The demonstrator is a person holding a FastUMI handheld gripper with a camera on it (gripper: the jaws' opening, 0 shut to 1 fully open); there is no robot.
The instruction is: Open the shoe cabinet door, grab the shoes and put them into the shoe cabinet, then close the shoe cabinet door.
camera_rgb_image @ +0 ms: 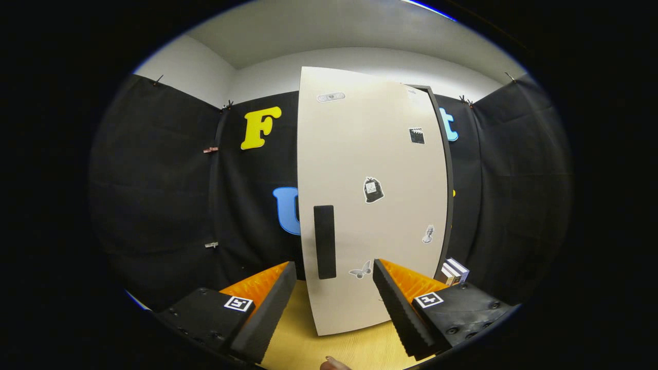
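The tongs [334, 288] stand wide, empty. Just ahead, the door [370, 205] stands on the table [303, 349], seemingly ajar: stiff, light, smooth. Best hold is its dark handle [324, 241].

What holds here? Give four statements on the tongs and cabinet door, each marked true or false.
1. The tongs are open. True.
2. A shoe sits clamped between the fingers. False: nothing is between them; the cabinet door stands just ahead.
3. The door carries a dark upright handle. True.
4. The door's face is bare. False: it bears several stickers, among them a butterfly sticker beside the handle's lower end.
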